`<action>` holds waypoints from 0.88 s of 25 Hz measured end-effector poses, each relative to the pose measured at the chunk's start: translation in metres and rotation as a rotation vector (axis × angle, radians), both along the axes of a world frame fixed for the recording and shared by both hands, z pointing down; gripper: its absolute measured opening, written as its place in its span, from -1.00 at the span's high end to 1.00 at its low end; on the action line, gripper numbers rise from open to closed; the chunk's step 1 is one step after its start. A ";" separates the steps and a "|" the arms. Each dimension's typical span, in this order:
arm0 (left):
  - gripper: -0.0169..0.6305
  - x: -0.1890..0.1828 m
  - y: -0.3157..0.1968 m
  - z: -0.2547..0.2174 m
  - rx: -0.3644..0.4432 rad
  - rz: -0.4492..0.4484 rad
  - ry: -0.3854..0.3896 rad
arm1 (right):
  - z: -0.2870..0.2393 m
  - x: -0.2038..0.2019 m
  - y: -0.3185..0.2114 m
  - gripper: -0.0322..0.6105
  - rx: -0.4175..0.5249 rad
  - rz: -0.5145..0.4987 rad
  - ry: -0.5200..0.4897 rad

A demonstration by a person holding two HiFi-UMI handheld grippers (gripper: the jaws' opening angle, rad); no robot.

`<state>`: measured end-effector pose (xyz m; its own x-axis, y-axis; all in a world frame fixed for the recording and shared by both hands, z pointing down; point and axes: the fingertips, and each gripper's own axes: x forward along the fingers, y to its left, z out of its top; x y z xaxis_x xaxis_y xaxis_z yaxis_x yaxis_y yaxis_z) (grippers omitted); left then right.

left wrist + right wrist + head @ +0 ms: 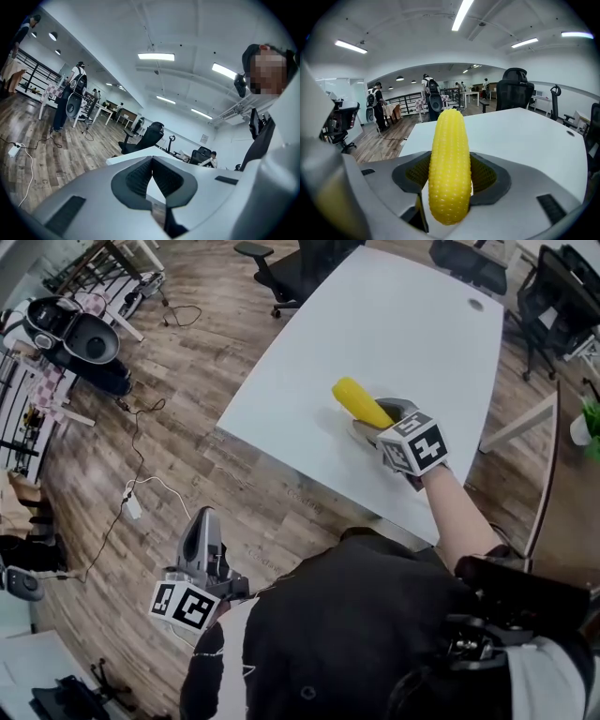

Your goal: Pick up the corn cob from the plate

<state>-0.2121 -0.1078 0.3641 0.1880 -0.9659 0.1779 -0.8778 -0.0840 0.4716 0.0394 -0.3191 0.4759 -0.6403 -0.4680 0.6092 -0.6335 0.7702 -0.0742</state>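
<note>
the wood-plank floor [187, 362] fills most of the head view, and on it stands a big white table [412, 343] whose near edge runs slantwise in front of us. black office chairs [300, 268] stand at the table's far side. below, our own black top [347, 624] fills the bottom of that view, with the right sleeve reaching out toward the table. the right gripper [372, 420] is over the near part of the table, its marker cube turned up to the head camera. its jaws are closed onto a yellow corn cob [359, 401], pressing it from both sides at about its middle. in the right gripper view the cob stands between the dark ribbed pads, one end close to the camera and the tip pointing away across the table top. we cannot tell whether the cob touches the table. the left gripper [202, 521] hangs low at our left side, over the floor and well apart from the table. in its own view the jaw tips meet, with only a narrow wedge of gap behind them and nothing between them. a white power strip [133, 507] with its thin cable lies on the floor to the left of the table.
</note>
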 end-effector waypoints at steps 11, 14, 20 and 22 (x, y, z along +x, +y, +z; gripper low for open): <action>0.91 -0.022 0.021 -0.011 0.021 0.076 0.021 | -0.033 -0.024 0.053 0.13 0.005 0.072 -0.076; 0.91 -0.031 0.030 -0.012 0.023 0.094 0.023 | -0.044 -0.036 0.073 0.13 0.012 0.076 -0.117; 0.91 -0.042 0.045 -0.010 0.024 0.146 0.038 | -0.065 -0.061 0.115 0.13 0.007 0.072 -0.200; 0.91 -0.040 0.050 -0.008 0.021 0.174 0.041 | -0.071 -0.065 0.130 0.13 0.004 0.074 -0.219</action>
